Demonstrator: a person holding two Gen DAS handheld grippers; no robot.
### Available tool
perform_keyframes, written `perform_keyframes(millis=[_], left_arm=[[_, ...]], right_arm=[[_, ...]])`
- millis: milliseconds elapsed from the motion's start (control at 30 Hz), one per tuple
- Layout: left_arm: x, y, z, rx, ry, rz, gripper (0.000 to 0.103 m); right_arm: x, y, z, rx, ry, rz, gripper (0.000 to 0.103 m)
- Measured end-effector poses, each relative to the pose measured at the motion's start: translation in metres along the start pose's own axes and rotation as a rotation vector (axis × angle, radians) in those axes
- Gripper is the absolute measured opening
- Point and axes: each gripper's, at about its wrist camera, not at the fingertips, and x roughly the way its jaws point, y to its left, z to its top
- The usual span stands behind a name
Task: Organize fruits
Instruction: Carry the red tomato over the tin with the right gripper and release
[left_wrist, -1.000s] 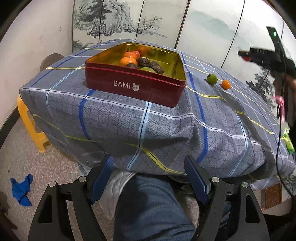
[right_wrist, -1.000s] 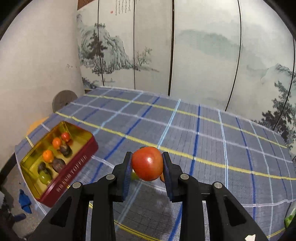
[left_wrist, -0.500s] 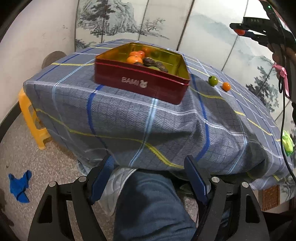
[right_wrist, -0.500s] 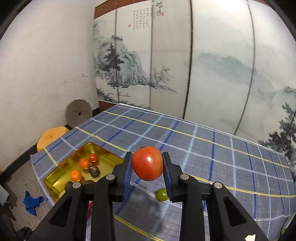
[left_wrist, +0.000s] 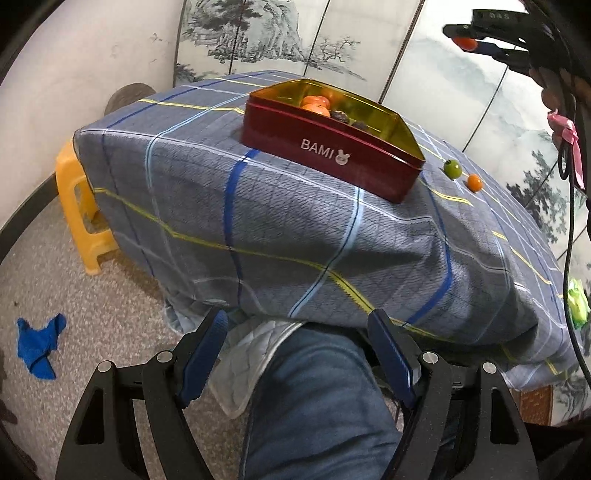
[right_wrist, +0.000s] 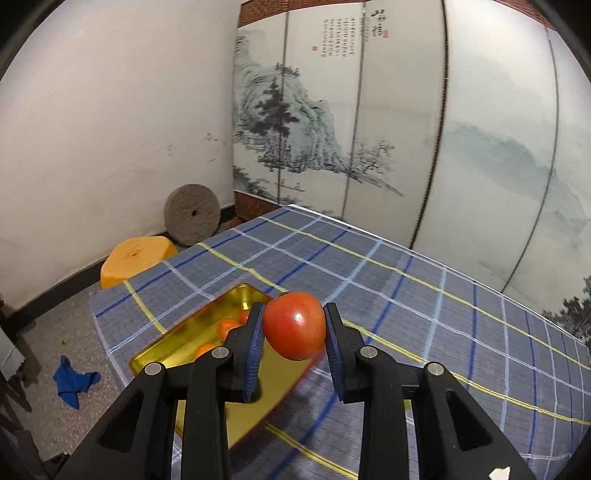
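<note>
The right claw (right_wrist: 293, 328) is clamped on a red tomato (right_wrist: 294, 325), its blue pads pressed against both flanks of the fruit, and it hangs in the air above the worktop (right_wrist: 424, 306). The red tin (left_wrist: 328, 147) with the gold lining lies below and just beyond the tomato, toward the worktop's near-left corner; from the right wrist view the fruit overlaps the tin's far rim, so the tin sits ahead and down from the claw. I judge the coming move to be a short lowering over the bare gold floor at the tin's near end, since the oranges (right_wrist: 225, 326) and dark fruits are bunched at its far end.

The left claw (left_wrist: 295, 354) stands open with nothing between its pads, low off the worktop's edge over the person's knee (left_wrist: 317, 398), well away from the tin. So the right hand is much the nearer one for this drop.

Beyond the tin's right corner, a small green fruit (left_wrist: 452, 169) and a small orange one (left_wrist: 474, 182) lie close together on the cloth, not yet sorted.
</note>
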Motion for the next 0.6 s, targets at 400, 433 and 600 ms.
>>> perform_keyframes(millis=[400,433,600], left_arm=[[-0.002,0.007,-0.004,-0.014,0.009,0.020,0.079],[-0.002,0.008,-0.005,-0.015,0.011,0.021,0.079],[0.000,0.008,-0.006,-0.012,0.019,0.023,0.079]], right_arm=[[0.047,0.053,-0.027,-0.040,0.120,0.075,0.028],[0.050,0.056,-0.031,-0.043,0.130,0.075,0.028],[0.072,0.056,-0.044,-0.055,0.181,0.058,0.029]])
